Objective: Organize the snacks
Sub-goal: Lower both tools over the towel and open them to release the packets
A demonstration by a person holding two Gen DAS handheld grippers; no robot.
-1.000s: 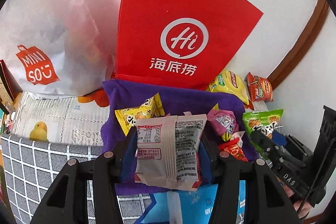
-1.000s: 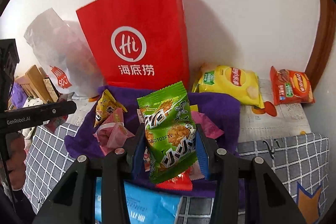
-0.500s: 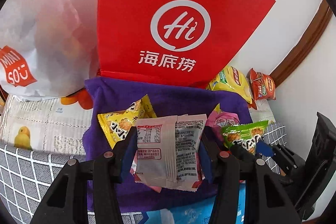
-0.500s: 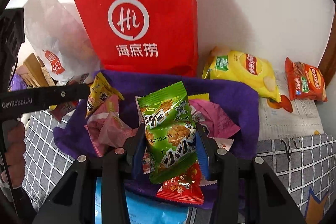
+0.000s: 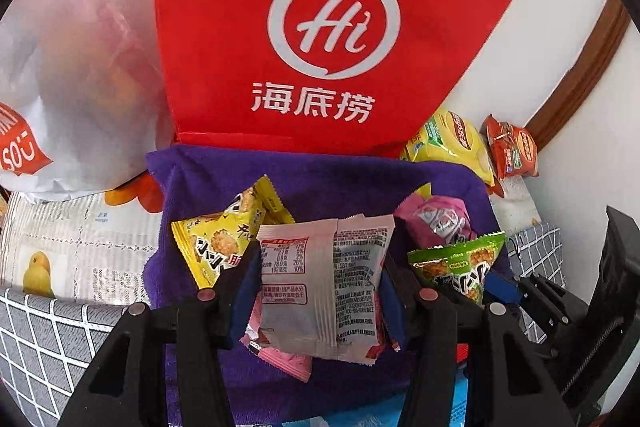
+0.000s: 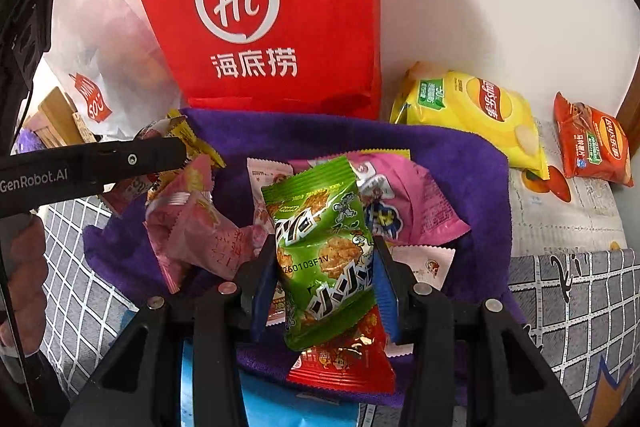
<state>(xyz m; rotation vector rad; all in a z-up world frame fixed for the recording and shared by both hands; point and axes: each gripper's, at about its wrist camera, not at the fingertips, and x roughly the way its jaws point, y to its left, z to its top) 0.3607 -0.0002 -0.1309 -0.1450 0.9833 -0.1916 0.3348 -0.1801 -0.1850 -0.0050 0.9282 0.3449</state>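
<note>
Item one: white snack packet [image 5: 322,283], printed back panel facing us, clamped across its width in our left gripper [image 5: 316,291] — jaws closed onto its two sides, held above the purple cloth [image 5: 360,183].

Item two: green snack packet [image 6: 326,247], gripped the same way in our right gripper [image 6: 324,283], jaws drawn in against both edges, packet upright and slightly tilted. In the left view it shows just right of the white packet, so we hold the two side by side.

Loose stock on the cloth: a yellow packet [image 5: 224,239] just left of the white one, a pink packet [image 6: 404,203] behind the green one, a red packet [image 6: 344,359] beneath it, and a crumpled pale pink packet [image 6: 192,227] to the left.

Behind the cloth: a red paper bag [image 6: 272,15] standing upright against the wall, touching the cloth's far edge. A translucent white bag [image 5: 72,67] leans to its left. To its right, off the cloth, lie a yellow chip bag [image 6: 476,107] and an orange packet [image 6: 592,143].

Step in hand, as we judge it: both packets lifted and in carry, neither yet placed — the red bag looks the likely destination. The next move calls for raising each packet above the bag's rim, which is out of view, before releasing.
</note>
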